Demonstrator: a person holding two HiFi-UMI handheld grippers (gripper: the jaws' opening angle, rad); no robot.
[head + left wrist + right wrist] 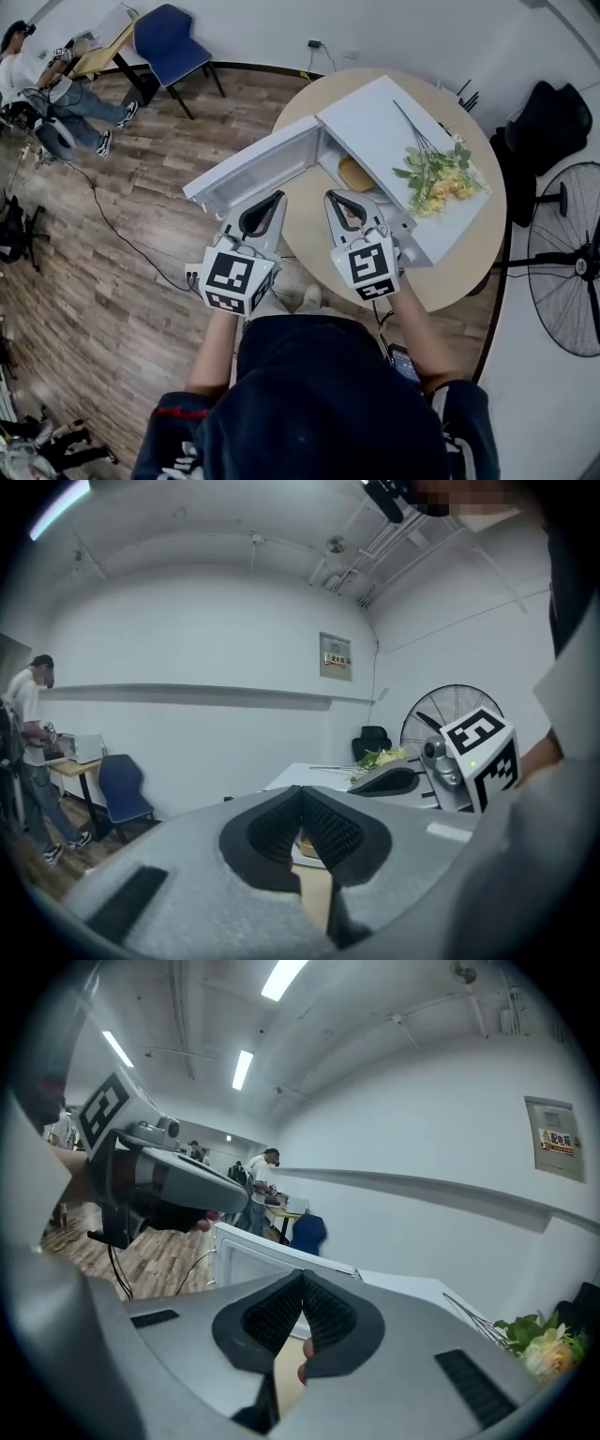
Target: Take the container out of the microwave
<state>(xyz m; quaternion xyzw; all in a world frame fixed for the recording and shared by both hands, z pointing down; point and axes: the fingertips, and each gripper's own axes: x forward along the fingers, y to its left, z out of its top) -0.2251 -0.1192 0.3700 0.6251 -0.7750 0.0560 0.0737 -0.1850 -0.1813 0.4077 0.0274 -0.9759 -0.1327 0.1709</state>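
Head view: microwave (375, 122) on the round worktop (469, 253), door (253, 173) swung wide, and the container (356, 174) sits inside the cavity. Left gripper (277, 197) and right gripper (331, 197) hover near the open front, both jaws pressed together, empty, clear of the container.

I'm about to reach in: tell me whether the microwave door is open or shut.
Open. The microwave door stands swung wide to the left, and the tan container shows in the opening behind it.
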